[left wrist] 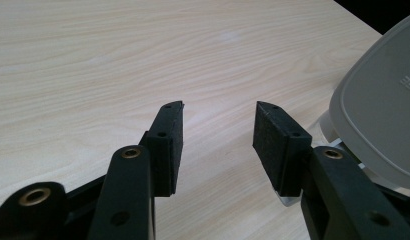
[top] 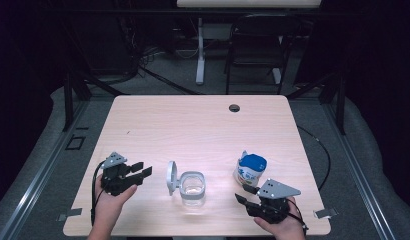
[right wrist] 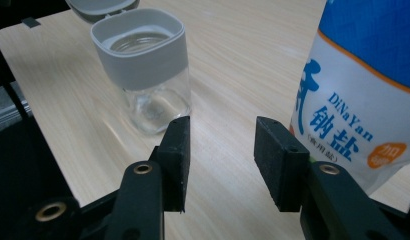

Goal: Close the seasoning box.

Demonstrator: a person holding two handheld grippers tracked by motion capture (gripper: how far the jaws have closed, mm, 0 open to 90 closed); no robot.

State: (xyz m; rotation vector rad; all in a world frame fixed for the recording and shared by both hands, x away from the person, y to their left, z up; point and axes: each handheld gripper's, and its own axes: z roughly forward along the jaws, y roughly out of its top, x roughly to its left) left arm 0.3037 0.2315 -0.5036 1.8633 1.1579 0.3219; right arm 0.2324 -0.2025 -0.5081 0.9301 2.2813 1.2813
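Looking down from the high view, a pale wooden table (top: 193, 125) carries a clear jar (top: 193, 188) with a grey collar and a flipped-open grey lid (top: 171, 177); the jar sits between the two claws. The left gripper (top: 141, 169), held in a hand (top: 110, 202), is just left of the lid, jaws parted and empty. The right gripper (top: 245, 194) rests just in front of a blue-and-white salt bag (top: 250, 169), jaws also parted. From the left gripper view, the released claw (left wrist: 219, 127) hovers over bare wood, the lid (left wrist: 383, 115) close beside its right jaw. From the right gripper view, the released claw (right wrist: 222, 140) holds nothing; the jar (right wrist: 145, 70) stands ahead to its left, the bag (right wrist: 358, 90) right beside its right jaw.
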